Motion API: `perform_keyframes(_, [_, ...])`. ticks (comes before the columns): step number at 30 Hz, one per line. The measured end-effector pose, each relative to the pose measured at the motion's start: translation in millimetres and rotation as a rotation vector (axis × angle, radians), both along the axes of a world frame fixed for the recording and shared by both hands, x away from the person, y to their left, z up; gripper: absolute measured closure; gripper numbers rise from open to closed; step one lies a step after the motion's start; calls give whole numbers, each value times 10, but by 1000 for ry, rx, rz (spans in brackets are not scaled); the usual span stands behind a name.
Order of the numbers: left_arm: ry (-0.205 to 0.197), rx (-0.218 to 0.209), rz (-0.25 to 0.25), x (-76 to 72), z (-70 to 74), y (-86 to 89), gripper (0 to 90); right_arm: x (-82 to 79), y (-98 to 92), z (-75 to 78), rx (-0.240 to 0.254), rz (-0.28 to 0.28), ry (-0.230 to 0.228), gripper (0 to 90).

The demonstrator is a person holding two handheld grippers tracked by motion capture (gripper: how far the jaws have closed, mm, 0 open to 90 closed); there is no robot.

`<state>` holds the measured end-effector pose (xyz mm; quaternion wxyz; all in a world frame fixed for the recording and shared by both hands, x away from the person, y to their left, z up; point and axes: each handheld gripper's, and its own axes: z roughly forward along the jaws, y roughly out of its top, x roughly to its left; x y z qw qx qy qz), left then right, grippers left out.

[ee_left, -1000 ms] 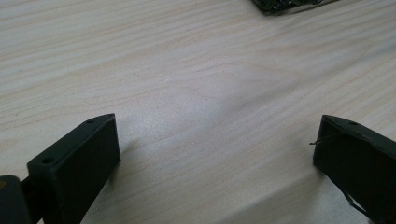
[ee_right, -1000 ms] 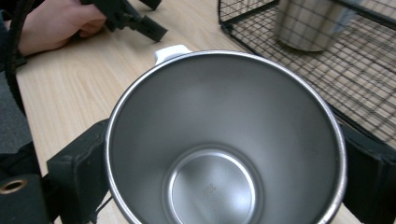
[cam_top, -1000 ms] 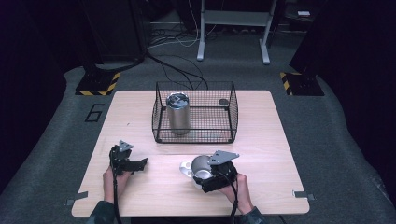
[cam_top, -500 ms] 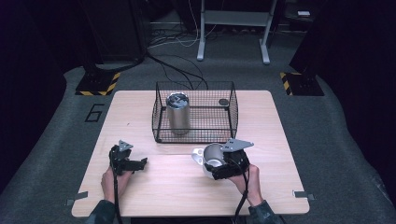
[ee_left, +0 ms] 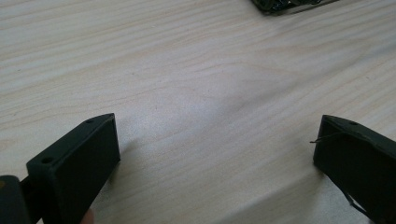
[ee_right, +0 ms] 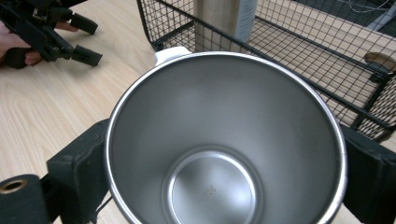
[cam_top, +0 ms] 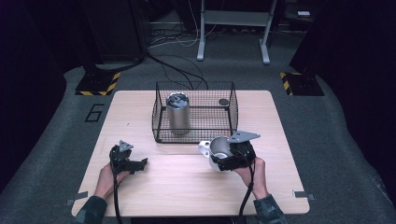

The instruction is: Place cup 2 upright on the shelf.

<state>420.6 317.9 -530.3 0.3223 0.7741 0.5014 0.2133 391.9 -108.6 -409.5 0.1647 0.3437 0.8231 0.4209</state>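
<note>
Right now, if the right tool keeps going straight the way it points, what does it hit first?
Probably the wire basket. The right tool holds a steel cup whose mouth faces the basket's near wall, so the cup's rim would likely touch the mesh first. Depth is hard to judge.

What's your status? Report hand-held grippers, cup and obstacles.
Right hand-held gripper shut on steel cup, near wire basket. Left hand-held gripper open on table. Tall tumbler inside basket.

Wire basket: open top; steel canister fills left end, small dark disc at right rear. Table bare between the grippers.
</note>
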Motion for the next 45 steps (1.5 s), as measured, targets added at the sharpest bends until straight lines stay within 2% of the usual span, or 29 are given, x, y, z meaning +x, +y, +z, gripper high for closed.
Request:
perform_keyframes(1, [-12,-9,1,-1,-10,-2,2,17,-24,38,2,-9,-3,59])
perform_keyframes(10, [-12,-9,-1,-3,-11,-1,0,103,-135,248,26,-31,-10,59])
perform_keyframes(18, [-11,-8,-1,-3,-10,-1,0,171,-156,381,20,-45,-13,59])
perform_keyframes(28, [-13,-8,-1,-2,-10,-1,0,290,-128,508,12,-51,-22,59])
perform_keyframes(32, [-10,-7,-2,-2,-8,0,0,351,-116,560,27,-58,-21,59])
perform_keyframes(37, [-12,-8,-1,-2,-10,-1,0,487,-62,661,24,-64,-21,59])
perform_keyframes(40, [-3,-5,-6,0,-3,4,0,561,-27,698,14,-56,-31,59])
perform_keyframes(43, [-16,-2,-9,5,-10,8,0,616,3,724,15,-52,-25,59])
perform_keyframes(45, [-11,1,-10,4,-5,9,0,648,19,734,15,-52,-22,59])
